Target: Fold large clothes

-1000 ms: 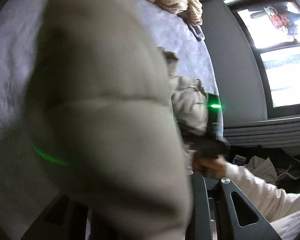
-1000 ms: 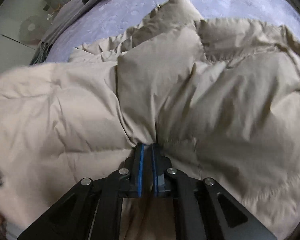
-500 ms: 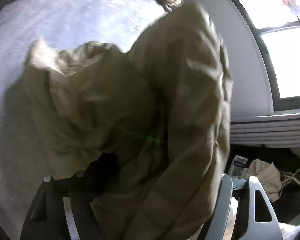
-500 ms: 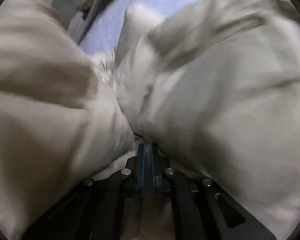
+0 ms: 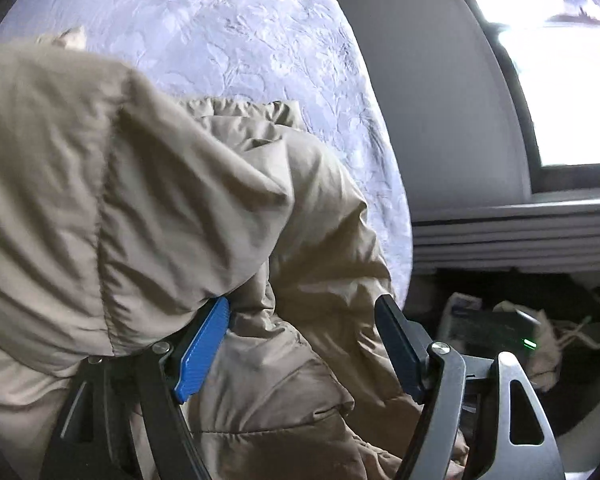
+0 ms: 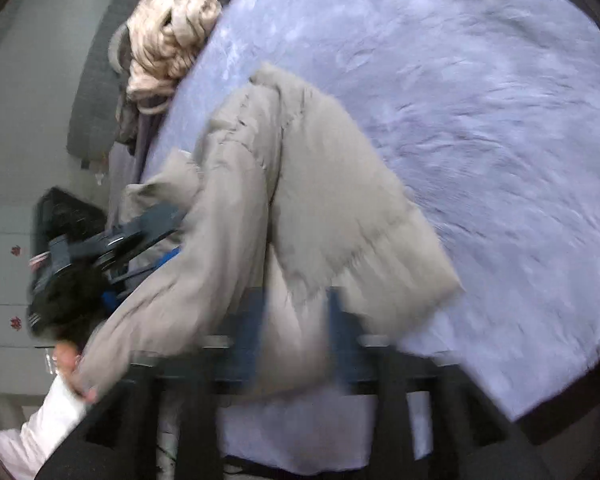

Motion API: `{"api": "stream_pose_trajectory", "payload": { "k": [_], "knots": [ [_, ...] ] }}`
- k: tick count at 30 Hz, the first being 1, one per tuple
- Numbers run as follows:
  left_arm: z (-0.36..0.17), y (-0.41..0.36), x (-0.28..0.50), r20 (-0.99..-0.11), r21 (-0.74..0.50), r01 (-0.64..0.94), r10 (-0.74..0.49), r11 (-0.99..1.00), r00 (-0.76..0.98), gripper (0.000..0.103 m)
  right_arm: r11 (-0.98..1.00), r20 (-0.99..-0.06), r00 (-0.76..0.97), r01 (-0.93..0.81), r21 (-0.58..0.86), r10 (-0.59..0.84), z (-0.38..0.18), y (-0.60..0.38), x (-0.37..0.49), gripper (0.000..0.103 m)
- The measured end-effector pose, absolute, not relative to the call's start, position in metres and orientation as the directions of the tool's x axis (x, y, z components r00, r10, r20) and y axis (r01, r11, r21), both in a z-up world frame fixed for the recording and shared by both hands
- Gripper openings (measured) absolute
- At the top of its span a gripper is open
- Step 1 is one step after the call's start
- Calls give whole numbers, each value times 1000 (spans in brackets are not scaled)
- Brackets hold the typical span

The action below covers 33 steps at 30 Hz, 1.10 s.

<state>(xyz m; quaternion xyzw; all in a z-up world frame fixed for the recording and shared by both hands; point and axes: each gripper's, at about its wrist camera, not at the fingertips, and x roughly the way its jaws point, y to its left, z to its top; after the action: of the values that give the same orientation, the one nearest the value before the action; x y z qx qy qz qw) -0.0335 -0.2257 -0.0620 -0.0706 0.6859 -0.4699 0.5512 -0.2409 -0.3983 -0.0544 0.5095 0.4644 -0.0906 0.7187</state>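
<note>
A beige puffer jacket [image 5: 148, 200] lies bunched and folded over on the lavender bed cover [image 5: 260, 40]. My left gripper [image 5: 302, 304] stands open over it; jacket fabric drapes onto the blue pad of its left finger [image 5: 204, 344], and the right finger [image 5: 400, 344] is clear of the cloth. In the right wrist view the jacket [image 6: 308, 200] sits near the bed's edge. My right gripper [image 6: 296, 300] is blurred and its jaws are opening, with a flap of jacket loose between them. The left gripper [image 6: 156, 240] shows at the jacket's left side, held by a hand [image 6: 70, 368] in a white sleeve.
A heap of cream striped clothes [image 6: 172, 40] lies at the bed's far corner. A bright window [image 5: 572, 80] and grey wall flank the bed. Bags and loose cloth [image 5: 500, 328] clutter the floor beside it. A black bag [image 6: 64, 216] sits by the left gripper.
The right jaws, shut on the jacket before, have parted. The left jaws spread wide earlier. Both hands swept across, and the jacket now lies doubled over on the bed.
</note>
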Motion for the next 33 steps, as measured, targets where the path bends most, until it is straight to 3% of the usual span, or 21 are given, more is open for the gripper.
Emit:
{"api": "stream_pose_trajectory", "payload": {
  "k": [1,4,7,9,11,13,14,15,17,19,23,33],
  "knots": [
    [-58,-229,-35,-701,-710,439,-607,550,-374,75,457,-733,588,577,676,341,-42,-400,-252,70],
    [-49,-230,-37,-718,-691,466,-598,552,-357,75,455,-660,648,491,743,379,-13,-398,-275,70],
    [-53,-243,-53,-730,-677,481,-590,556,-346,75,458,-593,671,398,795,445,7,-376,-269,76],
    [-49,-243,-54,-739,-666,499,-583,554,-339,75,471,-578,655,360,805,487,7,-360,-254,81],
    [-41,-246,-60,-739,-660,519,-592,542,-322,75,510,-629,612,388,768,480,-2,-349,-239,81],
    [-19,-236,-57,-746,-628,564,-621,536,-241,75,573,-728,550,466,674,409,-14,-344,-229,68],
    [-15,-227,-52,-753,-603,583,-629,544,-192,75,593,-754,537,484,643,379,-16,-345,-224,35],
    [-2,-215,-46,-768,-549,609,-633,573,-97,75,635,-801,509,514,577,315,-17,-345,-221,17],
    [10,-192,-30,-793,-447,620,-607,644,58,75,711,-861,470,538,453,192,-14,-343,-218,15],
    [2,-172,-12,-817,-357,577,-545,734,189,75,743,-867,473,523,417,154,-5,-344,-221,13],
    [-42,-164,12,-847,-378,480,-505,792,166,75,822,-886,459,480,307,63,13,-337,-225,13],
    [-73,-276,-12,-846,-340,597,-514,727,144,75,763,-943,333,612,210,-7,-35,-385,-257,13]
  ]
}}
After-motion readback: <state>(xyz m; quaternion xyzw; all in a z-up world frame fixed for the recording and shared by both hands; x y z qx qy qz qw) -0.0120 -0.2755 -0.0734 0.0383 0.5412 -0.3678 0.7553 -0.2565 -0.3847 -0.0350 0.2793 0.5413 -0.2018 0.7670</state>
